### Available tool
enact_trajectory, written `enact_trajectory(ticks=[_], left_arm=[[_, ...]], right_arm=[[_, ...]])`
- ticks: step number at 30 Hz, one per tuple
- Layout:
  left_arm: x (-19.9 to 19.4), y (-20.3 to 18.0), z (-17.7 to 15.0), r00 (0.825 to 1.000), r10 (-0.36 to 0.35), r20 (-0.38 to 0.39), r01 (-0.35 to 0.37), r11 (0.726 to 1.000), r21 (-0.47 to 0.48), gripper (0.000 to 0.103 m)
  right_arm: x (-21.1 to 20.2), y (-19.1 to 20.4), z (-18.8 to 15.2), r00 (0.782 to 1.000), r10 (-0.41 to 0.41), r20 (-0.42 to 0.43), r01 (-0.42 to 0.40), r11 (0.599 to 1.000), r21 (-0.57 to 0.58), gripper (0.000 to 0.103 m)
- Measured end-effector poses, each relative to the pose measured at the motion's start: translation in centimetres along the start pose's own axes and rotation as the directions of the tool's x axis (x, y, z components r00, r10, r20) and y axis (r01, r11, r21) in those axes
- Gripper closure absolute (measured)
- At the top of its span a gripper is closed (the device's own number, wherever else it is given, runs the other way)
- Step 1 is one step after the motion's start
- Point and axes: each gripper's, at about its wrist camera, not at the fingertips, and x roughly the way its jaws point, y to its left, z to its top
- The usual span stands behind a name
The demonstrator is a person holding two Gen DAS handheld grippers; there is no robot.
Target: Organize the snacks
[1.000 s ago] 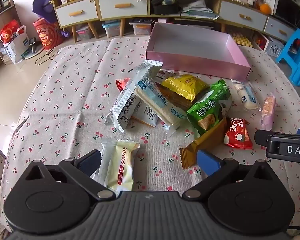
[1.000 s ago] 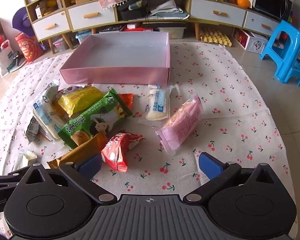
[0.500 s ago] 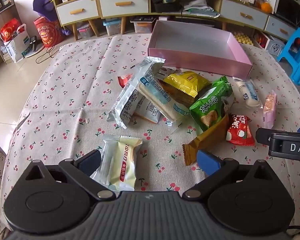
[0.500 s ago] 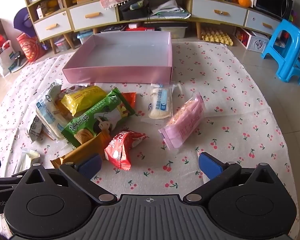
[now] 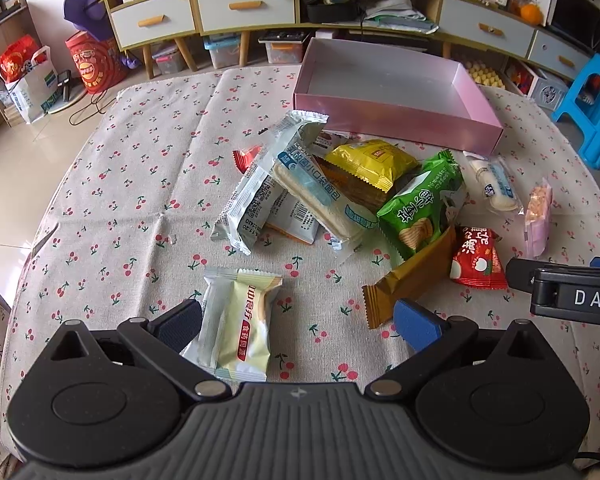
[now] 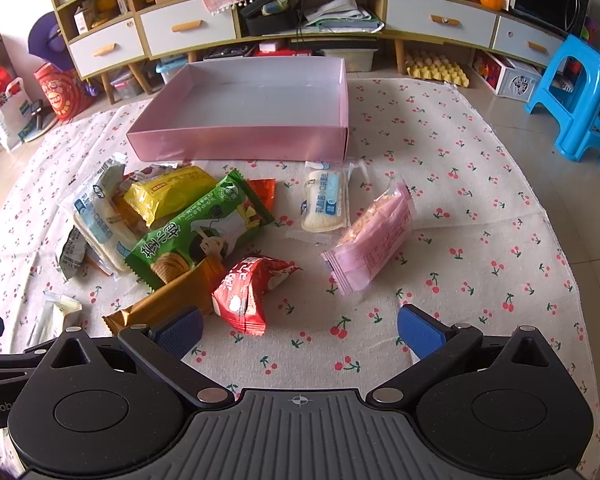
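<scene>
- Left wrist view: left hand-held gripper [image 5: 298, 318] spread wide, empty, low over the table [image 5: 140, 184] with cherry-print cloth.
- Cream-and-white plastic snack packet [image 5: 238, 322] lies flat between its blue fingers [image 5: 416, 322], close by the left one; contact unclear.
- Shallow pink cardboard box [image 5: 396, 118] at the table's far side, nothing inside.
- Snack pile just in front of the box: yellow packet [image 5: 370, 162], green chip bag [image 5: 422, 204], brown wrapper [image 5: 410, 280].
- Right wrist view: right hand-held gripper [image 6: 300, 328] wide, empty.
- Red foil packet [image 6: 248, 290] just ahead of its left finger, well short of the box [image 6: 236, 144].
- Pink wafer packet [image 6: 370, 238] and white bread packet [image 6: 326, 200] lie nearer the box.
</scene>
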Motion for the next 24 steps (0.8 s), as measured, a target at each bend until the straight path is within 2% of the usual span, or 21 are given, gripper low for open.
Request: enact_trajectory(ticks=[24], left_arm=[[0.08,-0.11,-0.13,1.0,-0.002,-0.004,0.002,1.0,0.0,0.001]], right_arm=[[0.07,0.23,-0.14,1.0,0.001,-0.004,-0.001,1.0,-0.004,0.0]])
